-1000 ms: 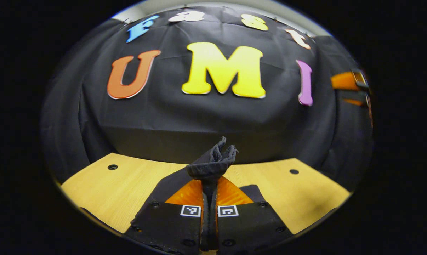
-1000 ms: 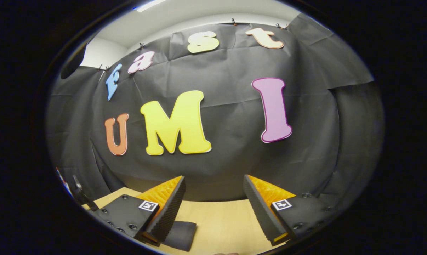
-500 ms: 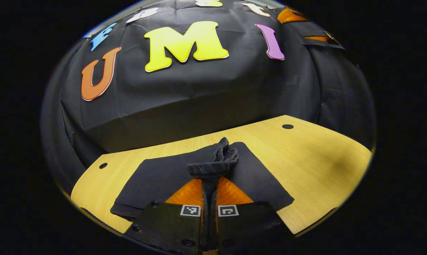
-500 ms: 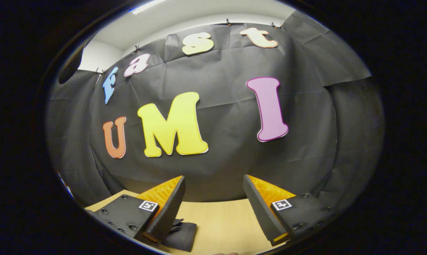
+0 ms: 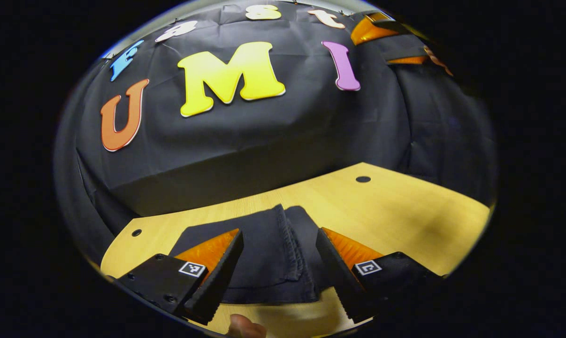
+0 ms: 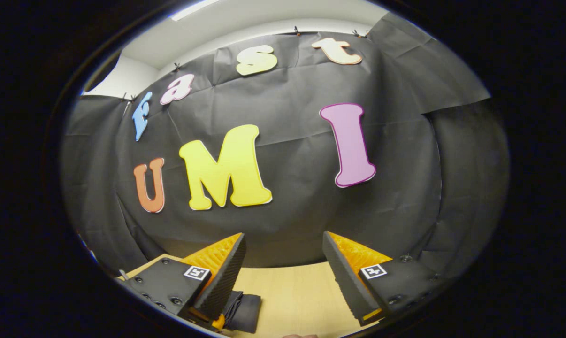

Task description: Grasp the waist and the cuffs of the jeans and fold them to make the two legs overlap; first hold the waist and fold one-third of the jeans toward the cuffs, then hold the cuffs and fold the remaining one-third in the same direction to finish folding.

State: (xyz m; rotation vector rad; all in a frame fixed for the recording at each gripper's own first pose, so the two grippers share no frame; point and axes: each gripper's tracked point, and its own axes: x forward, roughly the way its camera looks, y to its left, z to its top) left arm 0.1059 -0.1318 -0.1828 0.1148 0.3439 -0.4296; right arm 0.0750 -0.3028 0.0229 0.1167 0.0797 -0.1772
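Observation:
The dark jeans (image 5: 269,253) lie folded flat on the wooden table (image 5: 395,216), with a stitched hem running down the middle of the pile. My left gripper (image 5: 279,239) stands open just above them, one finger on each side of that hem, gripping nothing. In the right gripper view my right gripper (image 6: 283,246) is open too, raised over the table (image 6: 292,295), with a corner of the jeans (image 6: 245,312) showing beside its left finger (image 6: 224,272). The right gripper (image 5: 381,40) also shows high at the upper right of the left gripper view.
Round holes (image 5: 363,179) (image 5: 136,232) mark the tabletop near its far edge. Bare wood stretches to the right of the jeans. A fingertip (image 5: 245,326) shows at the bottom of the left gripper view. The black cloth wall stands right behind the table.
My left gripper came down with the jeans' end, then opened and let it go; the cloth now lies flat on the pile. The right gripper has stayed open and hardly moved.

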